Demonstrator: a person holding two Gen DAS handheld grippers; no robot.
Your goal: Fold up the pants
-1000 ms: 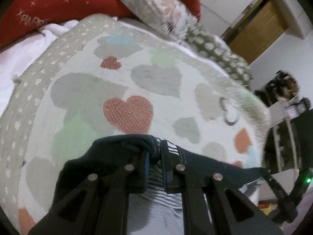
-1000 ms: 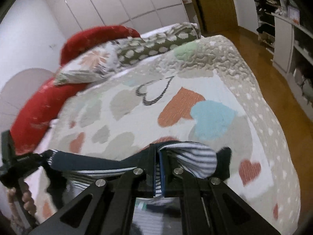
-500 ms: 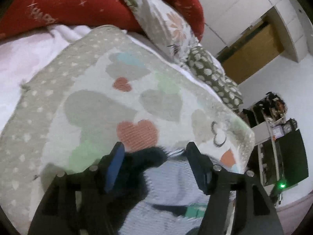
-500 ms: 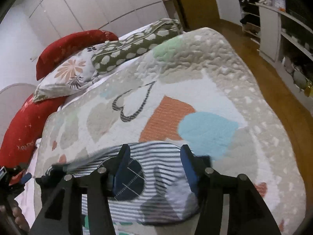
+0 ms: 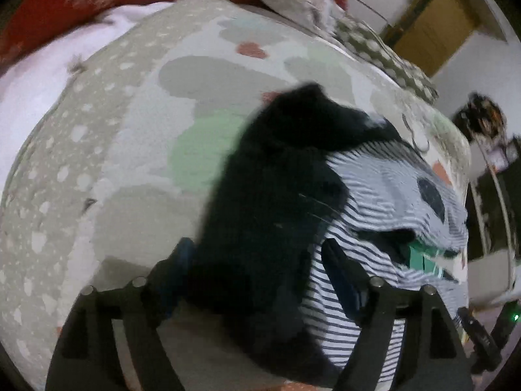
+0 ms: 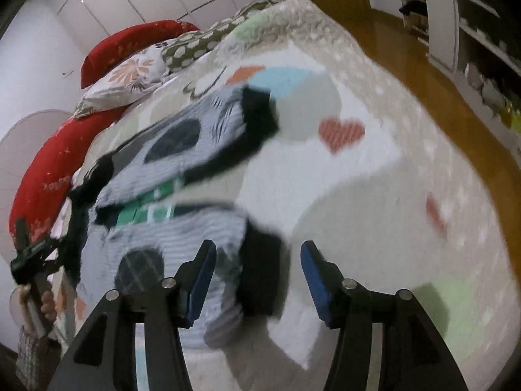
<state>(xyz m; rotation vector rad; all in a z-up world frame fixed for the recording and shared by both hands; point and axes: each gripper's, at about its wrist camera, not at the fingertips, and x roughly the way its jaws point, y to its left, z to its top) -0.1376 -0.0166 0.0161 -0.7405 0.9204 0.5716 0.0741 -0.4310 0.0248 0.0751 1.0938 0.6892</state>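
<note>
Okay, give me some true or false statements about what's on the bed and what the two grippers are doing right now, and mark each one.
1. The pants lie on a heart-patterned quilt. True.
2. The right gripper is clamped on fabric. False: its blue pads stand apart, pressing nothing.
3. The pants are plain red. False: striped, with dark cuffs and a green band.
4. Red pillows lie at the far end of the bed. True.
5. The left gripper has dark fabric between its fingers. True; its jaws are closing.

The pants [image 6: 182, 176] lie folded on the quilt [image 6: 374, 195] near its front edge, seemingly between both grippers' fingers, with pillows [image 6: 130, 75] behind at the bed's head and shelves [image 6: 456, 26] to the right.
</note>
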